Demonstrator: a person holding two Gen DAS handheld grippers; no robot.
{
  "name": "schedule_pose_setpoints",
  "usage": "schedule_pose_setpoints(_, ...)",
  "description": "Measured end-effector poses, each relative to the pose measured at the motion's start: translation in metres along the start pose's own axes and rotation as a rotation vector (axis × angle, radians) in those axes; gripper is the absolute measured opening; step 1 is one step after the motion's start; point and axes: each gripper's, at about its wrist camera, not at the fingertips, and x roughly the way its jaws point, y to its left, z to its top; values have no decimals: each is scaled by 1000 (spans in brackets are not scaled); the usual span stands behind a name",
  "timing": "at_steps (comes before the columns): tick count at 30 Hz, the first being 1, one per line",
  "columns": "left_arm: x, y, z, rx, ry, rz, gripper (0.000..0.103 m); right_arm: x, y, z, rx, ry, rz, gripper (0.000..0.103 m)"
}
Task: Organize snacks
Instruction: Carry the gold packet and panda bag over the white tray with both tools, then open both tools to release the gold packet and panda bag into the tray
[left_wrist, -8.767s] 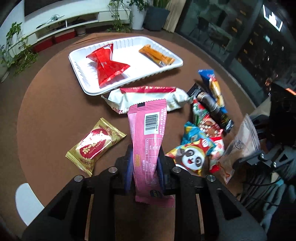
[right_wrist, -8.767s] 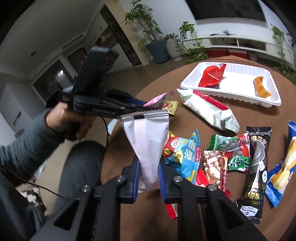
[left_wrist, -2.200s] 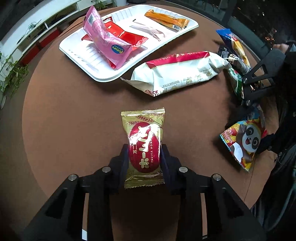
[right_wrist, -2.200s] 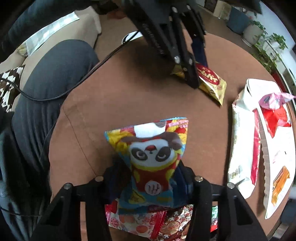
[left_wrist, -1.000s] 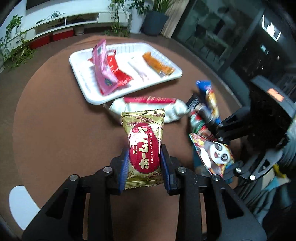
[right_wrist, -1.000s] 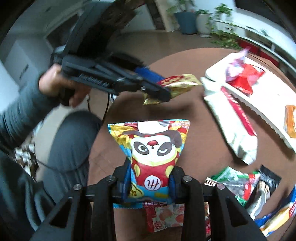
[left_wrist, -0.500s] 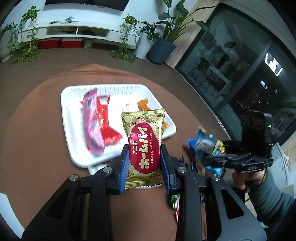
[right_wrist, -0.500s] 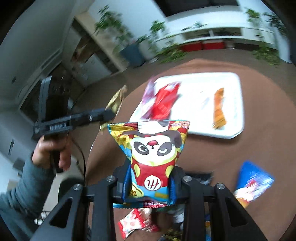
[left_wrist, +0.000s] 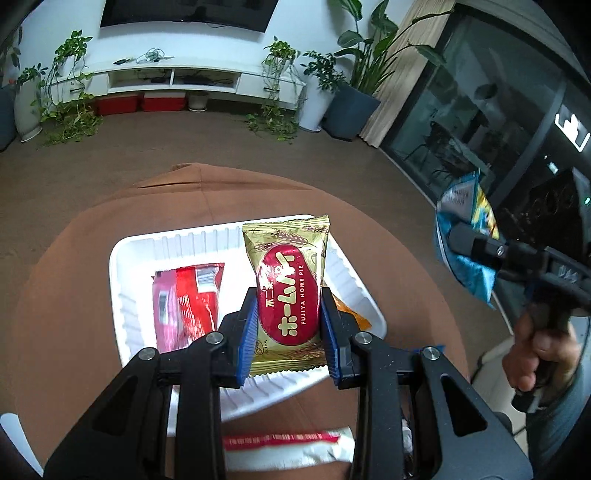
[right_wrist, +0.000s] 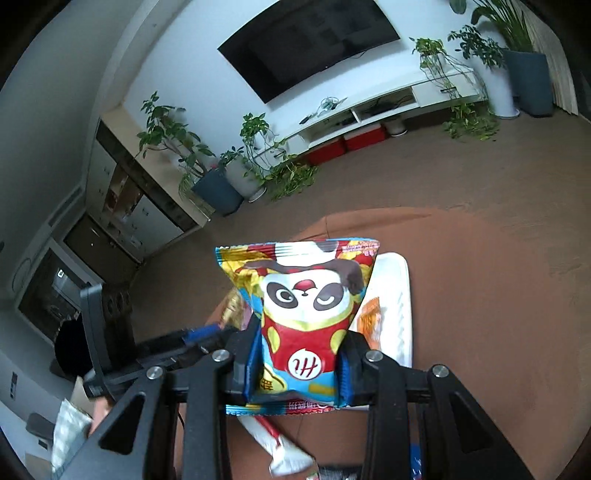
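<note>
The left hand-held gripper (left_wrist: 288, 325) pinches a gold and red pie packet (left_wrist: 287, 291) above the white tray (left_wrist: 140, 251) on the brown bench (left_wrist: 66, 295). The right hand-held gripper (right_wrist: 299, 365) pinches a panda snack bag (right_wrist: 303, 310) near the tray's edge. Both snacks look mid-carry; next, each likely needs lowering over a bare tray spot beside the red packet (left_wrist: 192, 295), then release.
</note>
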Motion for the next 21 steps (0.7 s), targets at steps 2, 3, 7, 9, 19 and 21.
schedule_pose_setpoints(2, 15, 0, 2, -3, 17, 15, 29, 16, 3, 5, -17, 27, -21, 36)
schedule_pose_setpoints(3, 23, -1, 2, 0, 28, 27, 29, 25, 4, 6, -23, 42, -31, 36)
schedule_pose_setpoints(7, 51, 3, -3, 6, 60, 58, 29, 62, 3, 7, -34, 130, -81, 36)
schedule_pose_setpoints(9, 64, 4, -5, 13, 78, 79, 29, 76, -2, 6, -32, 165, -106, 36)
schedule_pose_setpoints(19, 107, 8, -17, 48, 125, 140, 29, 125, -21, -7, -50, 263, -196, 36)
schedule_pose_setpoints(21, 111, 9, -19, 51, 127, 142, 29, 131, -21, -8, -62, 267, -210, 36)
